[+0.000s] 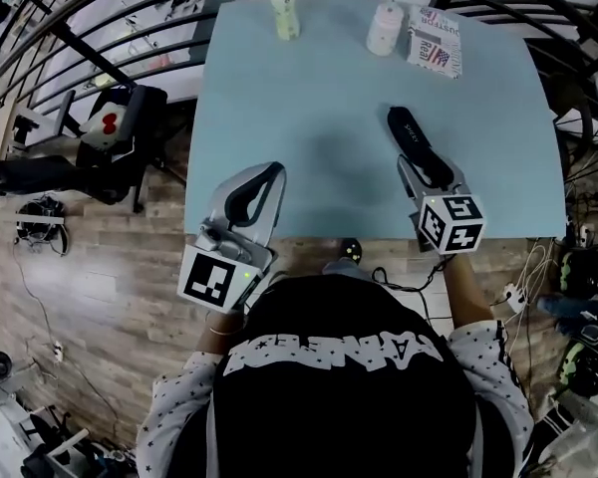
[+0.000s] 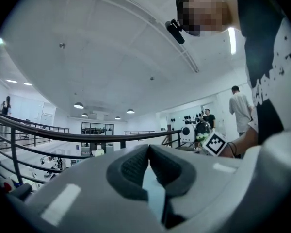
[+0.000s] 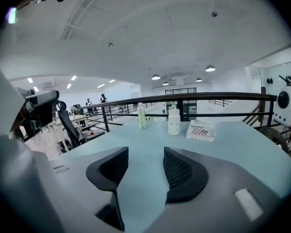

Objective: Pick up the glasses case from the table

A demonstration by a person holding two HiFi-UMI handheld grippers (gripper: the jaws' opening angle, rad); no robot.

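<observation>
- Closest to the lens: person's black printed top [image 1: 339,386], filling the bottom of the head view, both grippers held out ahead of it over the near edge of the pale blue table [image 1: 309,98].
- Left gripper [image 2: 149,148]: fingers closed tip to tip, nothing between them, parked over the near left part of the table, well apart from the task's thing.
- Right gripper [image 3: 146,152]: fingers parted to a moderate gap, holding nothing; only bare table visible between them in the right gripper view.
- Black glasses case [image 1: 411,132]: flat on the table, right of centre, directly ahead of the right gripper, near end at or under its fingertips in the head view; unseen in the right gripper view, probably masked by the fingers.
- Long axis of the case: near-right to far-left, roughly in line with the right gripper's own pointing.
- Judged best for the coming move: right gripper, much the nearer; lowering to straddle the narrow width, then closing.
- Far edge: pale green bottle [image 1: 285,13], white bottle [image 1: 385,28], printed packet [image 1: 435,40], all clear of the approach.
</observation>
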